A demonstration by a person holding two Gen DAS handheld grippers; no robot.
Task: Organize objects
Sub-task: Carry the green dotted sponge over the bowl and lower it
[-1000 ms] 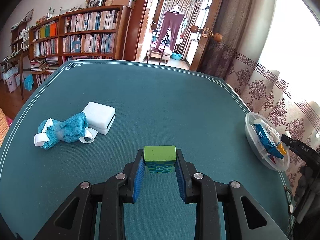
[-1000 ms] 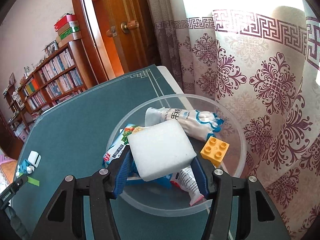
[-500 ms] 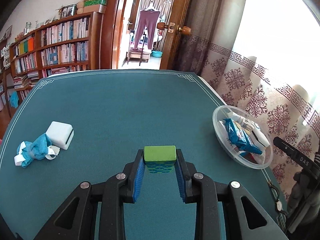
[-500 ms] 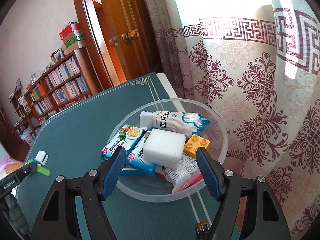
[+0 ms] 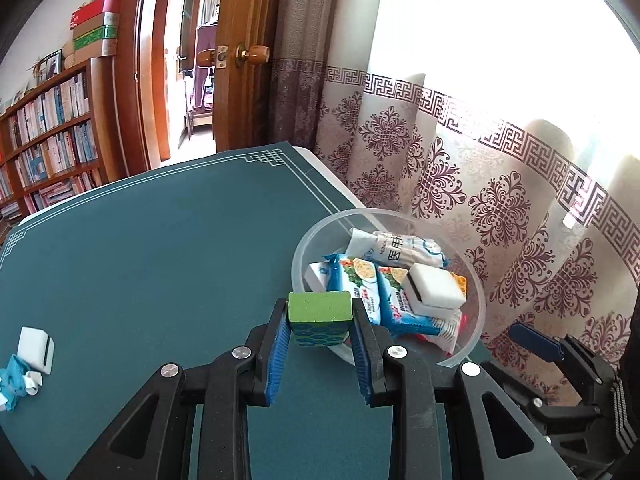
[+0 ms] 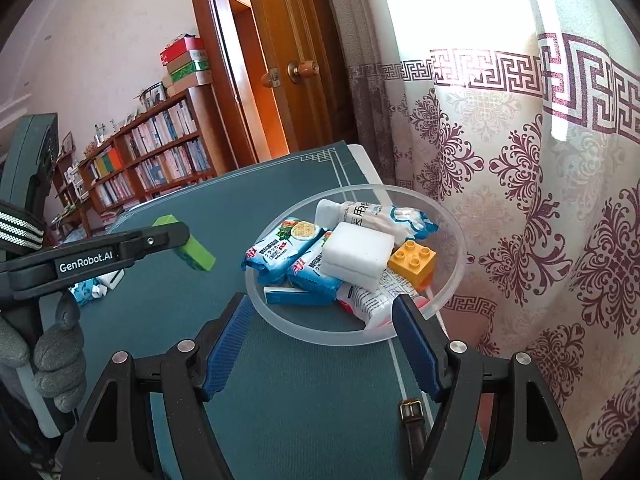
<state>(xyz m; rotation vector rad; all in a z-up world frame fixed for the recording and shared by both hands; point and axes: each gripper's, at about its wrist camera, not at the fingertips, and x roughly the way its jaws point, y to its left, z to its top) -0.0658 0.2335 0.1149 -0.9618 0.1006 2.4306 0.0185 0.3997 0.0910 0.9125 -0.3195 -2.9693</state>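
Observation:
My left gripper (image 5: pixel 319 322) is shut on a green block (image 5: pixel 320 314) and holds it in the air just left of the clear plastic bowl (image 5: pixel 478 308). The block also shows in the right wrist view (image 6: pixel 196 254), left of the bowl (image 6: pixel 456 280). The bowl holds blue snack packets (image 6: pixel 280 250), a white sponge (image 6: pixel 358 254), an orange toy brick (image 6: pixel 412 258) and a white medical pack (image 6: pixel 372 214). My right gripper (image 6: pixel 320 340) is open and empty, pulled back just in front of the bowl.
A second white sponge (image 5: pixel 36 348) and a blue-and-white cloth (image 5: pixel 16 380) lie at the table's far left. A brown strap with a buckle (image 6: pixel 412 420) lies near the table's right edge. Patterned curtains hang close behind the bowl. A bookshelf and a door stand beyond the table.
My right gripper let go of the white sponge into the bowl, opened and drew back. My left gripper carried the green block to the right, up to the bowl.

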